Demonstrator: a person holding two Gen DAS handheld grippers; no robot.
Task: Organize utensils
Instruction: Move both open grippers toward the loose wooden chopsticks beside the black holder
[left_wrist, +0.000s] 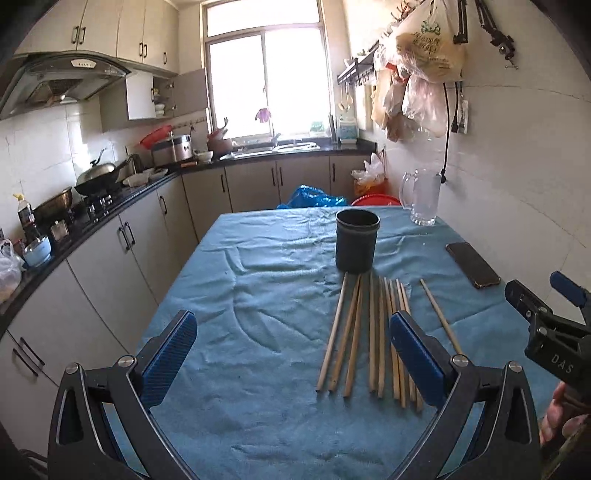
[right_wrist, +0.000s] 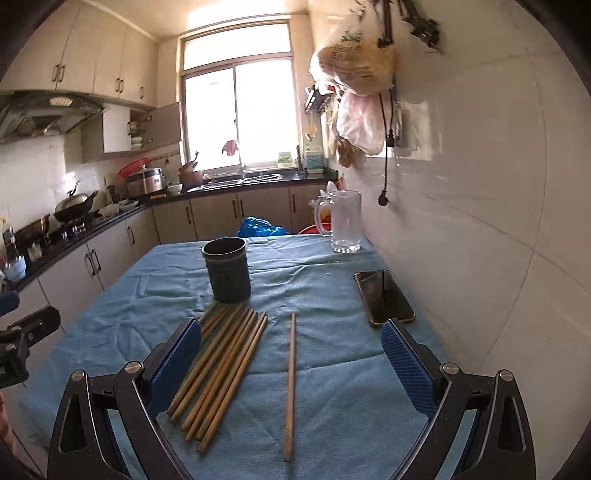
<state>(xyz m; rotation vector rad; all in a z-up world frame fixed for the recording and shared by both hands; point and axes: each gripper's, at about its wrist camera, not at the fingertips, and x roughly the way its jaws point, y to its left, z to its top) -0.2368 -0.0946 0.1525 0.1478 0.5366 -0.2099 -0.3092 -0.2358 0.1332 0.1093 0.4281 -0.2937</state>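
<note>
table covered with a wrinkled blue cloth (left_wrist: 258, 295). left gripper (left_wrist: 293, 354) raised above the cloth, jaws spread wide, nothing between them. right gripper (right_wrist: 291, 362) likewise wide open and empty, above a single chopstick (right_wrist: 290, 387) lying apart from the rest. main row of wooden chopsticks (left_wrist: 364, 332) lies flat, side by side, far tips just before a dark cylindrical holder (left_wrist: 356, 240) standing upright. black phone (right_wrist: 384, 297) lies near the wall; clear glass mug (right_wrist: 345, 221) stands at the far corner.
</note>
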